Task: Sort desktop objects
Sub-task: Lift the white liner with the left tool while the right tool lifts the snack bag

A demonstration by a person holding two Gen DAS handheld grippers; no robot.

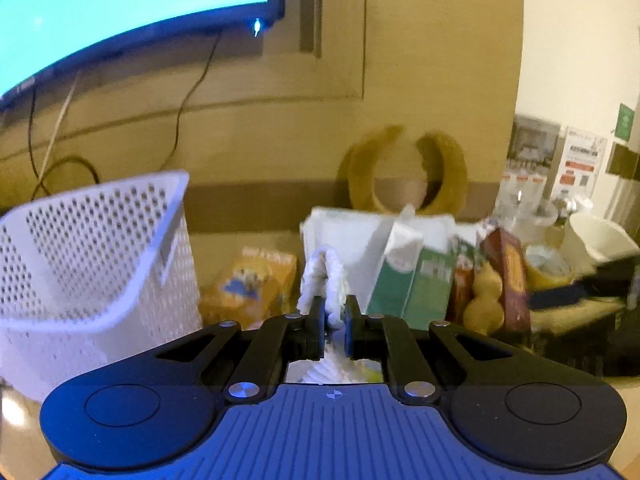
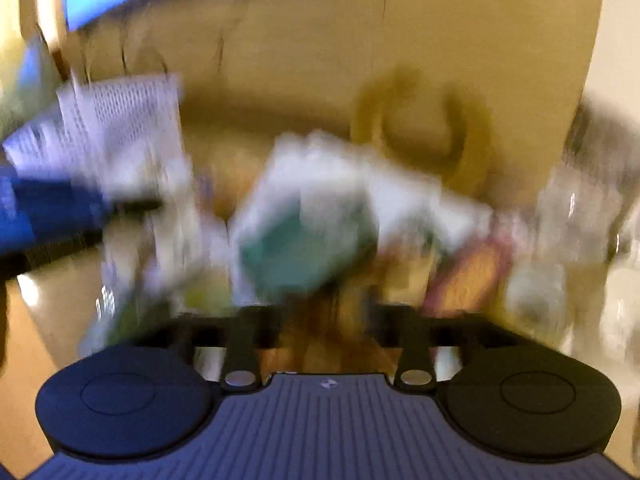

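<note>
Two claws (image 1: 334, 320) (image 2: 326, 320), one pinching cord (image 1: 326, 280)

From my claw I count one white perforated basket (image 1: 92, 264), one white paper bag (image 1: 352, 240), one green carton (image 1: 412, 280), one orange box (image 1: 256, 284), and one white cup (image 1: 600, 240).

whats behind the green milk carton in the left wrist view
Directly behind the green milk carton stands a white paper bag, and further back a yellow ring-shaped thing leans at the wall. The carton covers the bag's lower right part, so anything there is hidden.
</note>
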